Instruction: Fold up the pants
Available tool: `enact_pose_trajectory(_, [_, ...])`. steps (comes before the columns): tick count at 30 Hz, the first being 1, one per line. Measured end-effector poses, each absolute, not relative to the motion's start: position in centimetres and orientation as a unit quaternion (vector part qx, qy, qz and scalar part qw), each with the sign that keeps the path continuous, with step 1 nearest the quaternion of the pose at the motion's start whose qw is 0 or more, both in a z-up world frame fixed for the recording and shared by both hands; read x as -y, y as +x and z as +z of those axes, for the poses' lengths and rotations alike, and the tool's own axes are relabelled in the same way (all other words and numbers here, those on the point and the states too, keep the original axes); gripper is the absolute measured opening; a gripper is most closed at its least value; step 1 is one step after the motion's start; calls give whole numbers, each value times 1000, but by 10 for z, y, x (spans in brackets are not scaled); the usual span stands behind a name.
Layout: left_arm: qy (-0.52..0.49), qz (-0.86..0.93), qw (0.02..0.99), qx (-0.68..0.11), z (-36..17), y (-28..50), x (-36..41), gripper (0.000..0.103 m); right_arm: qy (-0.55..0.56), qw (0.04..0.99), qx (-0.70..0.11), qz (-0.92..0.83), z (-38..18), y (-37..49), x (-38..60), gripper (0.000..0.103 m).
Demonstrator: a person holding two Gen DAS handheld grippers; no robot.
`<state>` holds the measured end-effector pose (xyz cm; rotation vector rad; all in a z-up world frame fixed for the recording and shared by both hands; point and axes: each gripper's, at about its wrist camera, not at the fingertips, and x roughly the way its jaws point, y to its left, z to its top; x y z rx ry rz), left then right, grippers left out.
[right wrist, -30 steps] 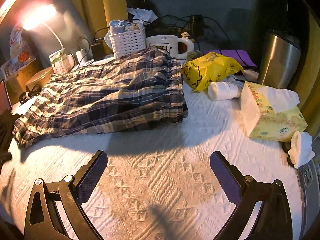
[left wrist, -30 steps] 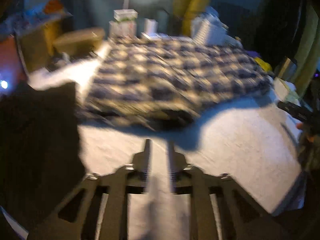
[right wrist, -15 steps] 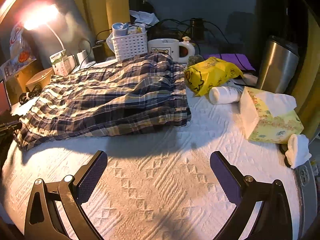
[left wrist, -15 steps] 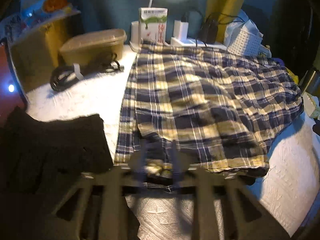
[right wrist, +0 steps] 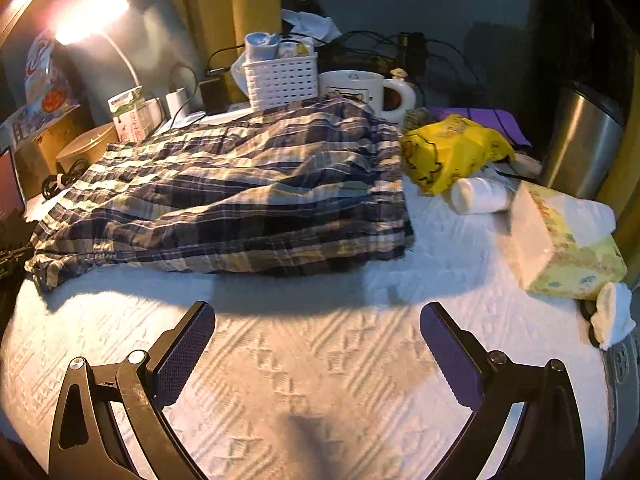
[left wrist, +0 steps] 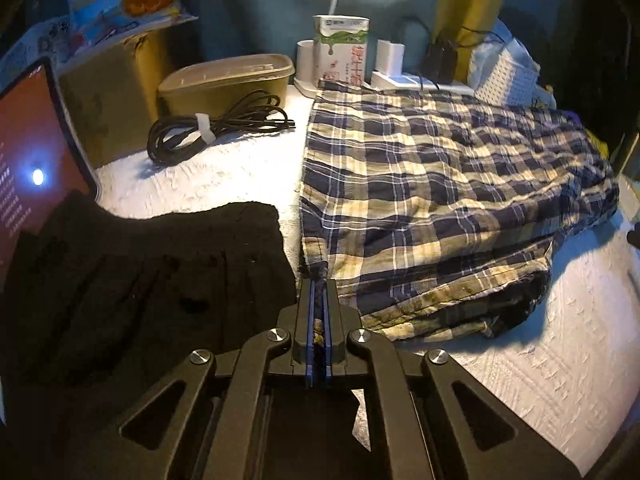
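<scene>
Plaid hem: pinched tight in left hand-held gripper [left wrist: 319, 294], jaws closed on pants [left wrist: 440, 208] corner.
Right hand-held gripper [right wrist: 316, 344]: gaped empty above white desk [right wrist: 280, 368], pants beyond.
Advice: lift evenly, keep the hem taut.

Dim room; lit desk lamp [right wrist: 90, 16] glows (left rear), yellow curtain [right wrist: 216, 12], white textured cloth [right wrist: 304, 376] over table.

The left hand-held gripper [left wrist: 319, 286] pinches the near corner of the plaid pants [left wrist: 432, 208], beside a black garment [left wrist: 152, 276].
</scene>
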<state>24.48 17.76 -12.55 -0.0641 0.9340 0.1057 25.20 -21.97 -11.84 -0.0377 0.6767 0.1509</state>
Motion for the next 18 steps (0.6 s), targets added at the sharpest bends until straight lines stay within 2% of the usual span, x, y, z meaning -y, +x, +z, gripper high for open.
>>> enact_pose_trajectory(5, [-29,48,887,-458,-111,245,-179,6,-21,941,-327,84,-114,254,215,103])
enact_pose_trajectory(7, [-26,55,891,-450,-101,245,-180,13,-17,942,-323,88,-110,254,216,103])
enact_pose_trajectory(9, [-22,54,900,-431,-87,246,-175,17,-10,946,-311,94,-100,255,216,102])
enact_pose_trajectory(11, [-19,45,907,-419,-78,248,-166,17,-7,950,-296,103,-89,258,213,97])
enact_pose_trajectory(13, [-21,4,914,-404,-72,253,-145,18,-11,951,-286,114,-80,264,204,96])
enact_pose_trajectory(16, [-11,-39,914,-403,-77,267,-112,19,-20,948,-285,139,-77,278,185,88])
enact_pose_trajectory(18, [-6,-66,913,-403,-87,277,-89,19,-24,944,-288,156,-79,291,169,87])
